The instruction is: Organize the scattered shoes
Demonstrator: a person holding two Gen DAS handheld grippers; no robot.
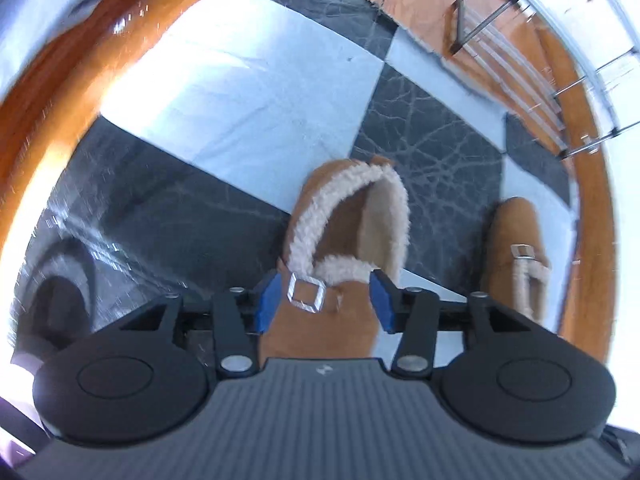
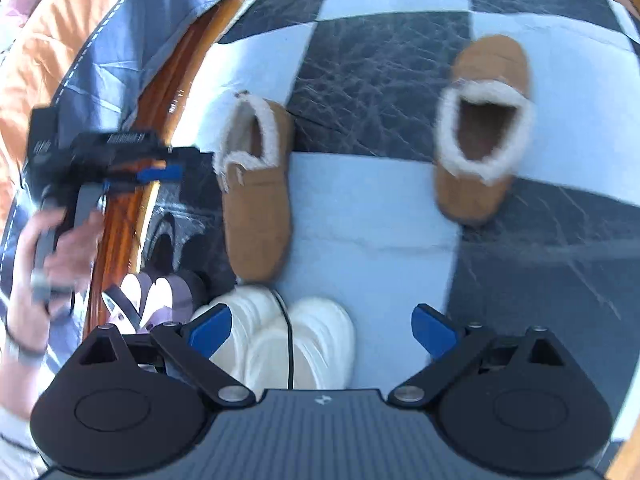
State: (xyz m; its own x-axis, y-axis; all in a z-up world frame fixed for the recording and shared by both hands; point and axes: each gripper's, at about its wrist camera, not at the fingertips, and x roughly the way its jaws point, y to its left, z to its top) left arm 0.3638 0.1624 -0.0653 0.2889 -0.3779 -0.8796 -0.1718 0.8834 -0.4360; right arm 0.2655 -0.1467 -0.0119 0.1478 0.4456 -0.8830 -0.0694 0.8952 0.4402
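Two tan suede slippers with cream fleece lining lie on a black-and-white checkered mat (image 2: pixel 360 240). In the left wrist view, my left gripper (image 1: pixel 324 300) has its blue pads on both sides of one slipper (image 1: pixel 332 280) at its silver buckle, touching it. The second slipper (image 1: pixel 516 252) lies to its right. In the right wrist view, the near slipper (image 2: pixel 256 200) lies on its side and the other slipper (image 2: pixel 480 132) sits upright farther right. My right gripper (image 2: pixel 324 332) is open and empty above white shoes (image 2: pixel 304 340). The left gripper (image 2: pixel 160 172) shows at the left.
A metal shoe rack (image 1: pixel 520 48) stands on the wooden floor at the far right. A polished wooden frame (image 2: pixel 132 160) and blue bedding (image 2: pixel 120 40) border the mat on the left. Purple-and-white sandals (image 2: pixel 160 296) lie by the frame.
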